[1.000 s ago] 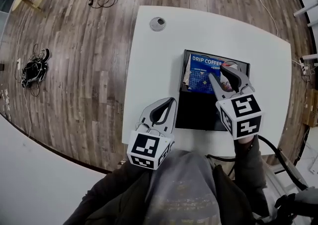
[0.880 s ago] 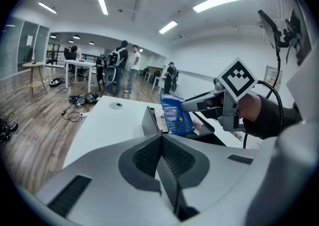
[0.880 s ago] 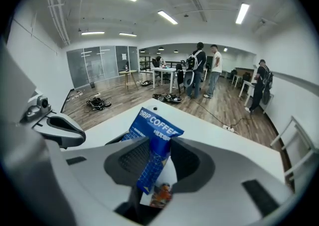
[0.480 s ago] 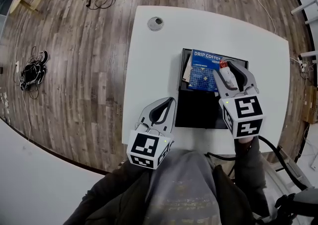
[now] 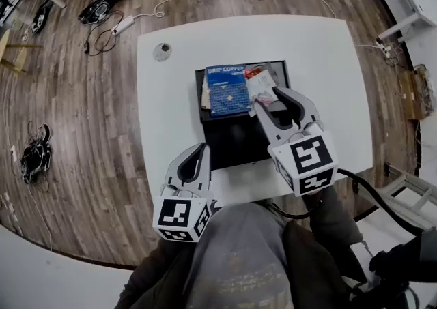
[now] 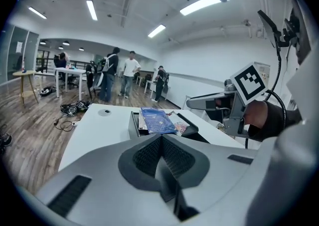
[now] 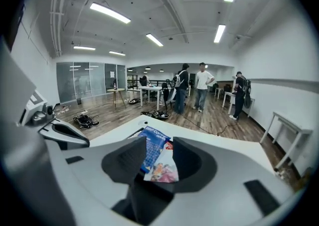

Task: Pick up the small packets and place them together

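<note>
**A:** Right gripper status?

**B:** Right gripper (image 5: 273,99) is released. Its jaws have just been opening and the pads aren't on anything. The small packet (image 5: 261,86) shows through the gap, just past the tips. It lies at the far end of the box (image 5: 232,144), right side, touching the blue coffee packet (image 5: 227,89).

**A:** Left?

**B:** Left gripper (image 5: 202,148) is clenched with nothing in it. It's off the box's near left corner, over the counter (image 5: 171,110) edge, well clear of the work.

**A:** So the drop's done?

**B:** Looks like it to me, since both packets are together at that far end.

**A:** How should it pull out?

**B:** Keep the jaws wide and back out straight along their own line, toward the box's near side. Lift a touch first so a tip doesn't catch the packet's edge and drag it off the blue one. No sideways sweep, because the box's right wall is close. I can't tell whether the packet lies flat or leans on that wall, so check before moving on.
</note>
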Available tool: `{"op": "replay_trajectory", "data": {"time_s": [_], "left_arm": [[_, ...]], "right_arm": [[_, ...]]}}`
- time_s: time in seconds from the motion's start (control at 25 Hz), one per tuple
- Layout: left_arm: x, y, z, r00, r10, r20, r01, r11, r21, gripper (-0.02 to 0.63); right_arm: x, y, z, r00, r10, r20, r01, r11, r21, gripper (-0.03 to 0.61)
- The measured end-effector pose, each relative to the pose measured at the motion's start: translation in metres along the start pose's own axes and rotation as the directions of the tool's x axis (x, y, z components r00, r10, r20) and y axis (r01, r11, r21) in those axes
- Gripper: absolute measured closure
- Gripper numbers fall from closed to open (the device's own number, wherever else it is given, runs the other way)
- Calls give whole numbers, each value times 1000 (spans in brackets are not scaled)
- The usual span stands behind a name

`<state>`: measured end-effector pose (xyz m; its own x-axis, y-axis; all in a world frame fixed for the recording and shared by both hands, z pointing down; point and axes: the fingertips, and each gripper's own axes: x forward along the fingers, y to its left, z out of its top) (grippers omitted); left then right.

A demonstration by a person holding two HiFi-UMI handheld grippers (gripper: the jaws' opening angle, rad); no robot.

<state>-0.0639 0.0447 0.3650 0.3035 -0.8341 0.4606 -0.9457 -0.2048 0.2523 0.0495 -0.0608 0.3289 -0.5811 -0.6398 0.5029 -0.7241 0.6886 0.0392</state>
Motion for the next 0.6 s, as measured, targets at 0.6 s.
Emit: {"op": "replay_trajectory", "data": {"time_s": [0.6], "left_arm": [[-29,-106,50,987,-146,66,139,985,101,611]], "right_arm": [[-121,3,13,994,0,113,-15,990,137,574]]}}
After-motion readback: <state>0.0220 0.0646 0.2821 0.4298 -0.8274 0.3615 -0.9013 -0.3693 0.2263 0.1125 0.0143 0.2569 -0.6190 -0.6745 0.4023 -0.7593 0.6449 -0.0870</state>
